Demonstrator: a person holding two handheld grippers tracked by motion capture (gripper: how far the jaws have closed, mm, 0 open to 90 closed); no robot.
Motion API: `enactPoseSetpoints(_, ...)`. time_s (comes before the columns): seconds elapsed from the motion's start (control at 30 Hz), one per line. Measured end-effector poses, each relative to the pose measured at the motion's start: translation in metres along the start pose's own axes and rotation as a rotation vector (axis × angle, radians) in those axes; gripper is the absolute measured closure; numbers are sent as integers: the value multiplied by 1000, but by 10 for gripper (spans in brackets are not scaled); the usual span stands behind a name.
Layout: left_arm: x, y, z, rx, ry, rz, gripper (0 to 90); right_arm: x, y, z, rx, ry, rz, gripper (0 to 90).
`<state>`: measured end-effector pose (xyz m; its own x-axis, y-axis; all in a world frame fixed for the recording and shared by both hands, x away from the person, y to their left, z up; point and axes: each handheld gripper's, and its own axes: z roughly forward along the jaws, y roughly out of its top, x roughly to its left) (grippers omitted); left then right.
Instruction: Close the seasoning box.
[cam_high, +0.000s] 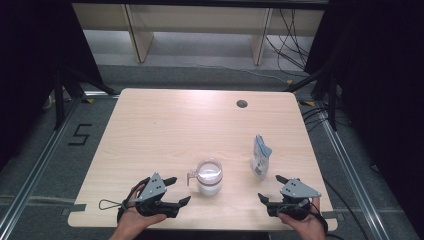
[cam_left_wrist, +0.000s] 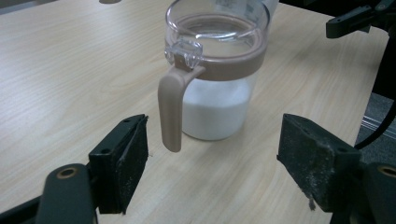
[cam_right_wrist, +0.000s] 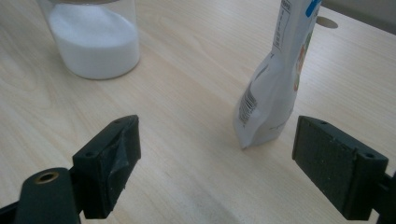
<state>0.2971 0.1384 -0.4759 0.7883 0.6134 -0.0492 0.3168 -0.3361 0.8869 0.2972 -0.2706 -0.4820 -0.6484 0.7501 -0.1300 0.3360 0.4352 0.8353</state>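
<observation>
While both grippers are resting near the front edge of the worktop (cam_high: 150, 120), neither is holding anything. Left gripper (cam_high: 176, 190): fingers (cam_left_wrist: 123, 163) are standing spread, pointing at the clear jar (cam_high: 209, 176) of white powder, its tan handle facing them, not touching. Right gripper (cam_high: 270, 188): fingers (cam_right_wrist: 109, 161) are likewise standing spread, with the white pouch (cam_high: 260, 155) standing upright just ahead, apart from them. Jar is sitting front-centre; pouch to its right.

You've got a clear jug (cam_left_wrist: 215, 74) w/ dusty-pink rim & handle, white powder inside; pouch (cam_right_wrist: 275, 88) white w/ blue top, black barcode; table (cam_high: 165, 130) pale wood-grain; grippers' jaws black.
</observation>
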Motion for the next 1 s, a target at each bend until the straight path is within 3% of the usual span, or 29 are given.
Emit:
enactPoseSetpoints(0.2,-3,-5,0,12,-2,-5,239,2,1,-1,-5,8,-10,164)
enactPoseSetpoints(0.27,-4,-6,0,16,-4,-24,239,3,1,-1,-3,8,-7,164)
enactPoseSetpoints(0.3,-3,-7,0,16,-4,-4,239,3,1,-1,3,14,2,164)
enactPoseSetpoints(0.4,-2,-9,1,22,8,-21,240,3,1,0,6,15,-1,164)
enactPoseSetpoints(0.5,-1,-10,1,25,9,-10,240,6,0,-1,12,14,23,163)
enactPoseSetpoints(0.6,-1,-12,2,31,9,-18,240,4,0,0,0,13,-6,164)
enactPoseSetpoints(0.77,-2,-15,4,44,16,-21,240,4,0,0,-1,28,-3,162)
enactPoseSetpoints(0.9,-1,-18,8,42,2,-18,239,4,-1,0,4,48,25,160)
enactPoseSetpoints(0.93,-2,-18,7,69,7,-25,239,4,-2,0,6,55,31,160)
enactPoseSetpoints(1.0,-2,-19,8,71,0,-16,240,5,-2,0,21,71,50,160)
